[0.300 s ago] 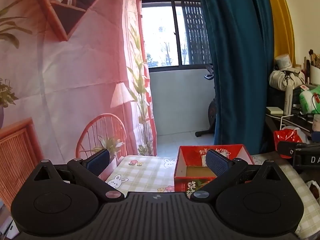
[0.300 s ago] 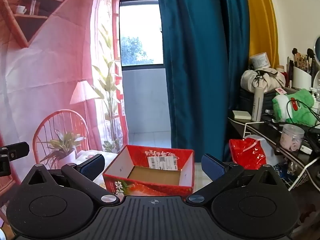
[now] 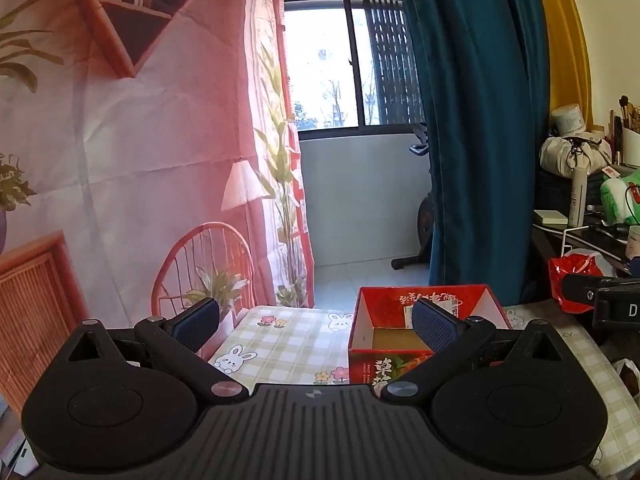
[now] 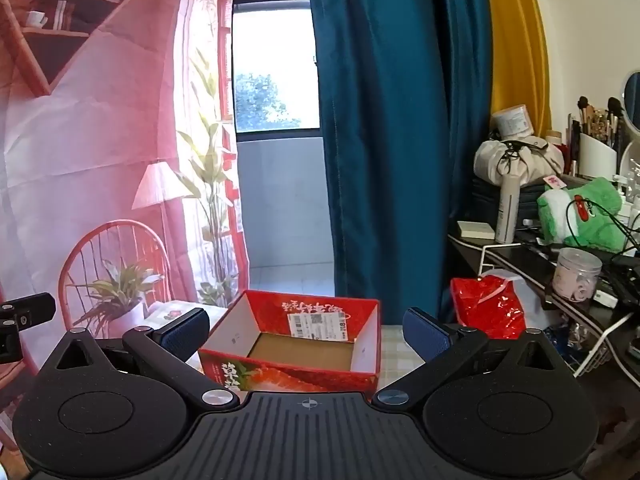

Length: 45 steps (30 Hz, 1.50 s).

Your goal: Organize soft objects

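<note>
while both hand-held grippers, left (image 3: 316, 320) and right (image 4: 306, 330), hover released, the red box (image 4: 296, 346) sits empty (likely pre-grasp); next, locate a soft object.

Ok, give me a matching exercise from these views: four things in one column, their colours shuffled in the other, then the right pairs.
Things:
1. open box
2. plush toy
3. curtain
4. tablecloth

Colours:
A. dark teal
B. pale check with bunnies and flowers
C. red outside, bare cardboard floor
D. green and white

Pairs: 1-C, 2-D, 3-A, 4-B
</note>
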Tool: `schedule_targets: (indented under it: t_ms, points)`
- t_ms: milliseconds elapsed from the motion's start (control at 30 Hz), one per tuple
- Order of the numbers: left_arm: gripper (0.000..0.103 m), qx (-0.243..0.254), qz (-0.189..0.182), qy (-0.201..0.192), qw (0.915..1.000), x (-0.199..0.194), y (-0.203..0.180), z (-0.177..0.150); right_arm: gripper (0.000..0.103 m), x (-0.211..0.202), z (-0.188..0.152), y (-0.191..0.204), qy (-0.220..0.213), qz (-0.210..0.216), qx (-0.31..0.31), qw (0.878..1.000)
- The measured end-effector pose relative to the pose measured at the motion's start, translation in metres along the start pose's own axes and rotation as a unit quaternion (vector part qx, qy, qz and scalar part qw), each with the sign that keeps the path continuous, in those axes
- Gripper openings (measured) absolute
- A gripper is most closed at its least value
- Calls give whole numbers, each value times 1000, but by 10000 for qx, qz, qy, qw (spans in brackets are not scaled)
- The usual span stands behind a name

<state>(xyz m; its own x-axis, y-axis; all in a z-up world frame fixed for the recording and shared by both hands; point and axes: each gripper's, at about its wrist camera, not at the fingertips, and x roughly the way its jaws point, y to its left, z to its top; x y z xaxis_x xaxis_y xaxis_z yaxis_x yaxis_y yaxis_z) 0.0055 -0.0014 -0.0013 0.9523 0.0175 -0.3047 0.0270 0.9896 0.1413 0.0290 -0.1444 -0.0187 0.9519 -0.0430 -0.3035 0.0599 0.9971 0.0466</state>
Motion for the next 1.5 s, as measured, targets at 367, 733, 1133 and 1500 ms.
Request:
schedule_targets:
  t_ms: [367, 733, 1133, 1500]
  points:
    - [103, -19, 13, -27, 10000, 0, 1, -1, 103, -1, 4, 4, 43, -91, -71, 9999]
    - [103, 3, -8, -32, 10000, -1, 1, -1, 103, -1, 5, 6, 48, -107, -73, 9999]
    - [103, 17, -22, -25, 10000, 0, 2, -1, 103, -3, 4, 5, 43, -114, -82, 9999]
    - [103, 24, -27, -21, 10000, 1, 1, -2, 103, -3, 4, 6, 46, -122, -87, 9999]
